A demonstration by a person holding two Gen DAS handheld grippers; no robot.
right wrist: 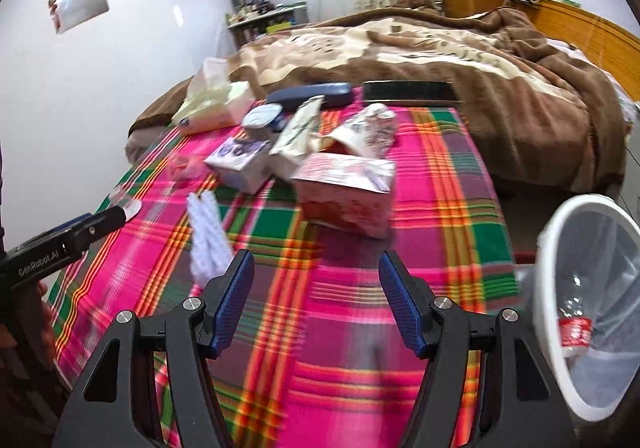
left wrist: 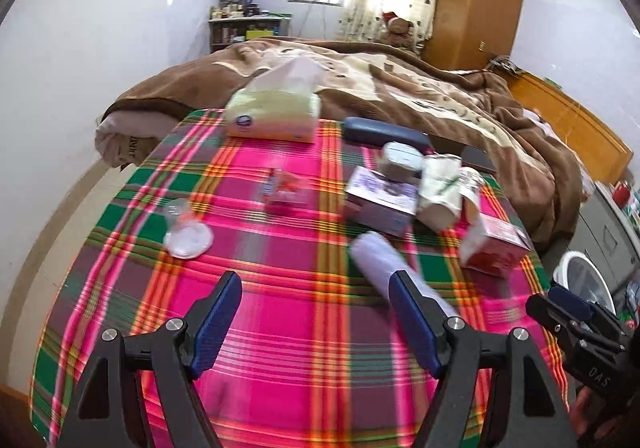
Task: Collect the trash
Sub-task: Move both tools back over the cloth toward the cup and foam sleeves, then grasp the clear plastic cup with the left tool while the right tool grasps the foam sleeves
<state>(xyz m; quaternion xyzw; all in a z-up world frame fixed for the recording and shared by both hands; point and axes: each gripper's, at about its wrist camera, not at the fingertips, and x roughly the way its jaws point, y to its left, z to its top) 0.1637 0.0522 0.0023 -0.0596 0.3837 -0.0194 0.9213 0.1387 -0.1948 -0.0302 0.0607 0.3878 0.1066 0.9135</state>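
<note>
Litter lies on a table with a pink and green plaid cloth: a crushed clear plastic cup, a clear wrapper with red print, a purple box, a torn red and white carton, a crumpled paper cup and a white roll. My left gripper hovers open over the near cloth, nothing between its fingers. My right gripper is open too, just short of the red carton. A white bin with a clear liner holds a crushed bottle.
A tissue pack, a dark blue case and a black flat object sit at the table's far edge. A bed with a brown blanket lies behind. A wooden wardrobe stands in the corner.
</note>
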